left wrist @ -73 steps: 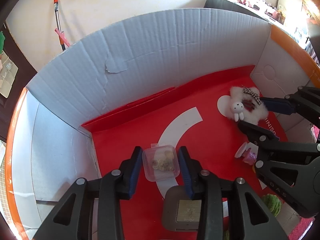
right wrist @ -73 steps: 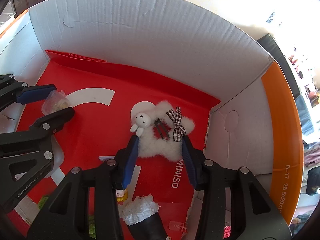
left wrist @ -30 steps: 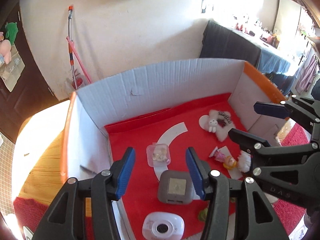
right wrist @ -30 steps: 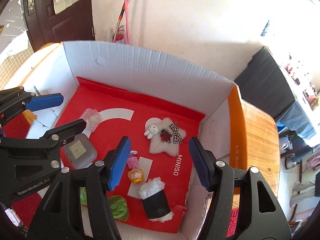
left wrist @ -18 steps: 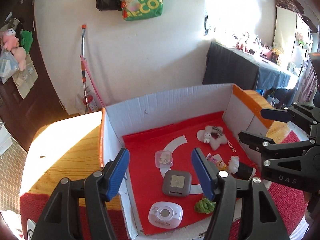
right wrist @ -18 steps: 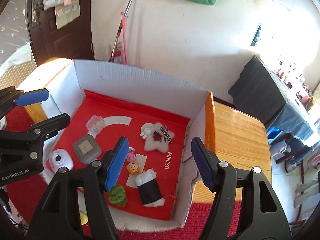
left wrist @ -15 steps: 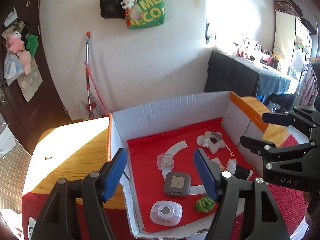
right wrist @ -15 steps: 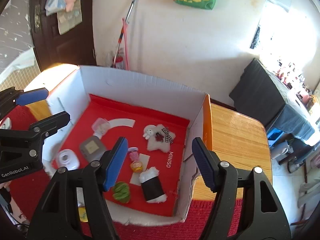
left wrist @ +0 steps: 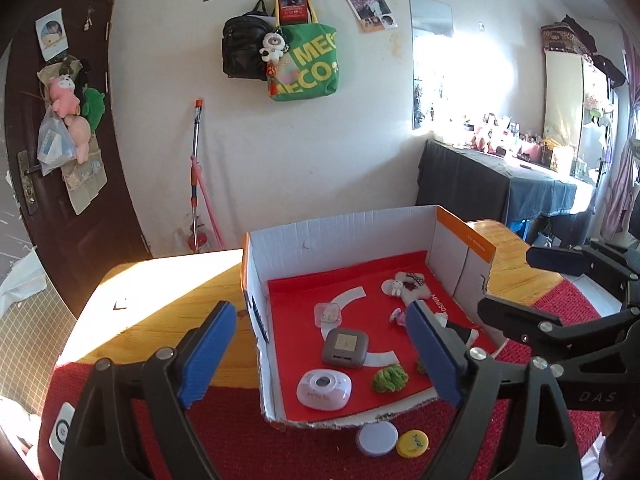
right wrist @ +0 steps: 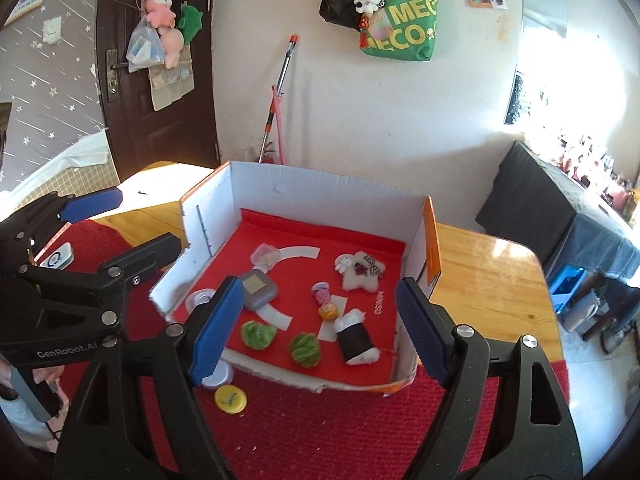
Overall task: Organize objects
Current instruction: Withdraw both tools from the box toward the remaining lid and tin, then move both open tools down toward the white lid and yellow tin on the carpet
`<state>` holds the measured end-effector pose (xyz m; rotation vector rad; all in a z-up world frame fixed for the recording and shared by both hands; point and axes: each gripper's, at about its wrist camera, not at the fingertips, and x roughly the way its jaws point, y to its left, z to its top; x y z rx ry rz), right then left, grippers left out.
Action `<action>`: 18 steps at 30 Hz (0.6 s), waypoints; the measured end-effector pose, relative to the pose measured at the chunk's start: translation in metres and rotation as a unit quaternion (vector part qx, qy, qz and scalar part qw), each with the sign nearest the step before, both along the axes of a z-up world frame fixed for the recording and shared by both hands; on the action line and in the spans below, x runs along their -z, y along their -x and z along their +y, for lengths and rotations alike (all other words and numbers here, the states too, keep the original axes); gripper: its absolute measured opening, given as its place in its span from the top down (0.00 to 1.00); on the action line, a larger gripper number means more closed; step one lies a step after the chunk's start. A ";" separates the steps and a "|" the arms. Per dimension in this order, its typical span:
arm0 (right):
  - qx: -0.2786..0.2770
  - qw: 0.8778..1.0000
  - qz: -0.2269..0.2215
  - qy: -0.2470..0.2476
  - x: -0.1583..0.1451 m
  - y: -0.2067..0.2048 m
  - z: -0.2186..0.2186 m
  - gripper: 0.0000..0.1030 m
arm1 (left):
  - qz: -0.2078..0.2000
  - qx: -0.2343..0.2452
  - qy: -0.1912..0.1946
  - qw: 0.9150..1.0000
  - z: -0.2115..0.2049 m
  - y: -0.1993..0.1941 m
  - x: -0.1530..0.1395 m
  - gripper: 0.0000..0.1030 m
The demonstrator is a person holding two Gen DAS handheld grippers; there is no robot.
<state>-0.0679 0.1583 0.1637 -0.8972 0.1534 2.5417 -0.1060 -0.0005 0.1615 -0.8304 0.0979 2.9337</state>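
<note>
Both your claws, left (left wrist: pixel 320 356) and right (right wrist: pixel 320 328), have just been spreading and hang empty above the box (right wrist: pixel 320 188) on the counter (right wrist: pixel 480 264). Box's long axis runs away from you. Red liner reads "MINISO" beside the white plush (right wrist: pixel 360 270); the green bag (right wrist: pixel 404 28) says "MECO".

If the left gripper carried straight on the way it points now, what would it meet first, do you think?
Most likely the grey square case on the red floor of the cardboard box, which lies between the left gripper and its open, empty jaws' line. Depth is unclear; the white round device lies nearer.
</note>
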 end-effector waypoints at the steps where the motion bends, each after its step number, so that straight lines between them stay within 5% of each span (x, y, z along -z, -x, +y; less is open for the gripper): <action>1: 0.001 1.000 0.002 0.002 0.002 -0.002 -0.001 0.24 | 0.000 0.000 -0.003 1.000 -0.001 -0.003 0.002 0.14; 8: 0.016 1.000 0.002 -0.022 0.014 -0.021 -0.020 0.22 | -0.002 -0.005 -0.026 1.000 -0.010 -0.028 0.014 0.13; 18: 0.023 1.000 0.010 0.012 0.045 -0.034 -0.031 0.17 | -0.022 -0.008 -0.042 0.999 -0.018 -0.052 0.042 0.06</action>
